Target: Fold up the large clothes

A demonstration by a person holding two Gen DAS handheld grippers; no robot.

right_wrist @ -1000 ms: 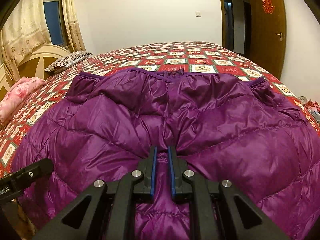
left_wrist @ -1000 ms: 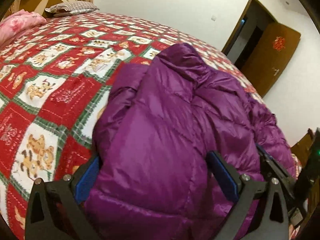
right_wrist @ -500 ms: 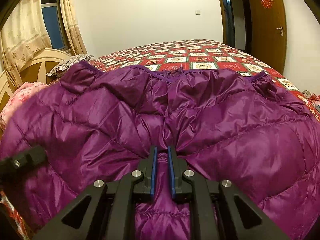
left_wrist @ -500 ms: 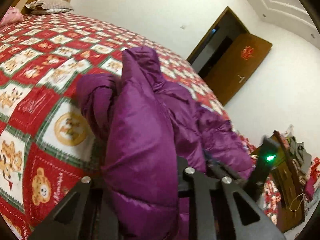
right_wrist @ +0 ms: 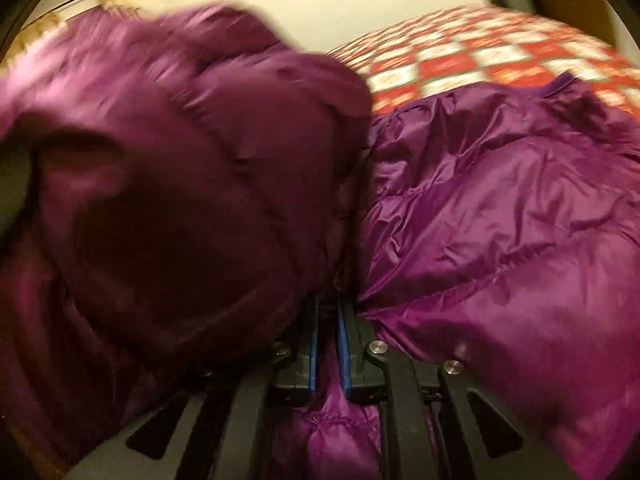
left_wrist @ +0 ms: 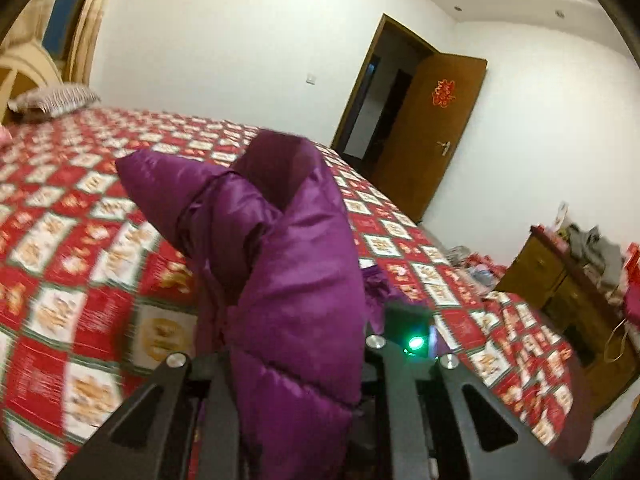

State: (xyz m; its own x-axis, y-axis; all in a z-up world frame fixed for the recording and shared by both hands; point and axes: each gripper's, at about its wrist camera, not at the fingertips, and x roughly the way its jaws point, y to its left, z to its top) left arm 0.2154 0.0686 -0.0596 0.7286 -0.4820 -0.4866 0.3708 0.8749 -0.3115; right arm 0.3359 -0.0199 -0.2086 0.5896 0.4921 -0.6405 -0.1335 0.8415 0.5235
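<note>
Item: purple down jacket (left_wrist: 288,264), on the bed (left_wrist: 80,216) with the red patterned quilt.

Change noted: a second ago we had the jacket spread flat across the quilt, left tongs open around its edge. Now the left tongs (left_wrist: 296,364) have closed on a thick bunch of that edge and raised it; the padded fabric stands up in front of the camera, a sleeve end jutting to the left, clear of the quilt.

Right tongs (right_wrist: 328,344): nearly shut, blue pads pinching a thin seam of the jacket (right_wrist: 500,216) at its near hem, as before. The lifted half now looms at the left of this view, blurred with motion, while the other half lies flat on the bed (right_wrist: 480,52).

Meaning for the task: we judge that one side is being swung over the other, the right tongs pinning the hem, so the first lengthwise fold is under way but not laid down.

Other: open wooden door (left_wrist: 428,136), pillow (left_wrist: 52,98).
</note>
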